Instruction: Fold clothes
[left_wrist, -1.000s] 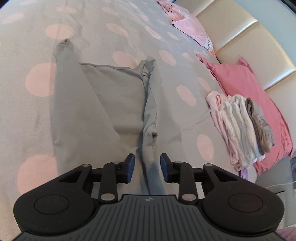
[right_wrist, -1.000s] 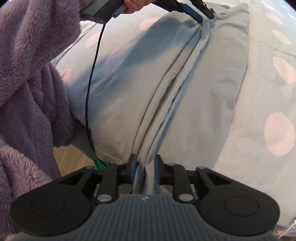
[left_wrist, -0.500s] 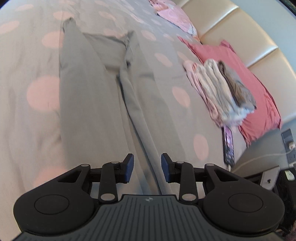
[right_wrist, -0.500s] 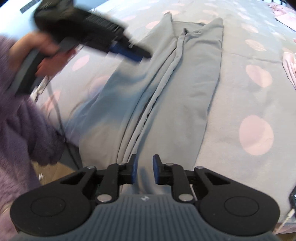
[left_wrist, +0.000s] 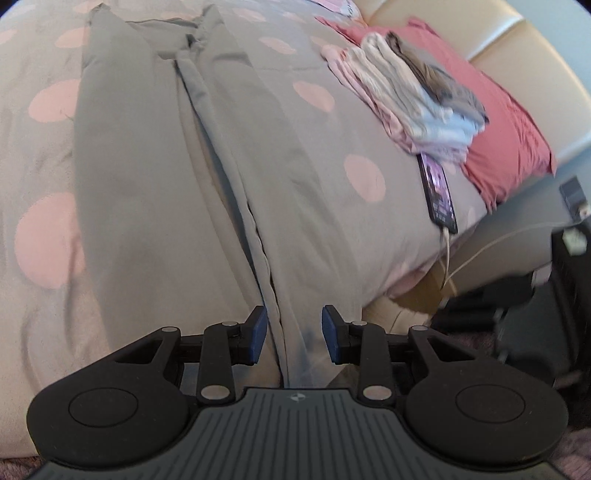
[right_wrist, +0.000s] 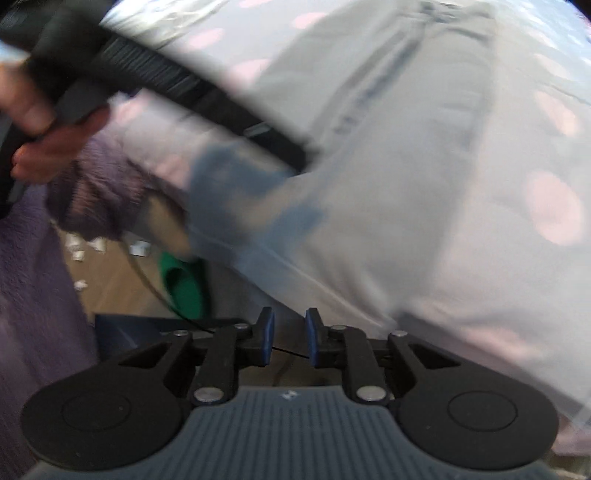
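In the left wrist view, the bedspread (left_wrist: 40, 155), grey with pink dots, fills the left of the frame. On it lies the garment (left_wrist: 147, 177), a grey piece folded lengthwise, running from the top of the frame down to the bottom centre. A long fold line runs down its middle, and its near end hangs over the bed's edge. The left gripper (left_wrist: 289, 334) sits at the bottom centre with its jaws wide apart; the garment's near end lies between the blue pads (left_wrist: 257, 332), but they do not pinch it. Right of the garment, a stack (left_wrist: 406, 96) of folded clothes rests against a red pillow (left_wrist: 506, 125) in the upper right. A phone (left_wrist: 437, 192) lies just below the stack, with a cable (left_wrist: 480, 251) running off its lower end over the bed's edge. The headboard (left_wrist: 517, 33) fills the upper right corner.

The right wrist view is heavily blurred. At the left edge a hand (right_wrist: 40, 122) grips the left gripper's handle, which crosses the upper left as a dark bar toward the centre. Below it is a purple sleeve (right_wrist: 92, 192), then floor and a green object (right_wrist: 184, 284). The right gripper (right_wrist: 289, 341) sits at the bottom centre, jaws narrowly apart and empty, off the bed's edge. The garment spreads across the centre and upper right.
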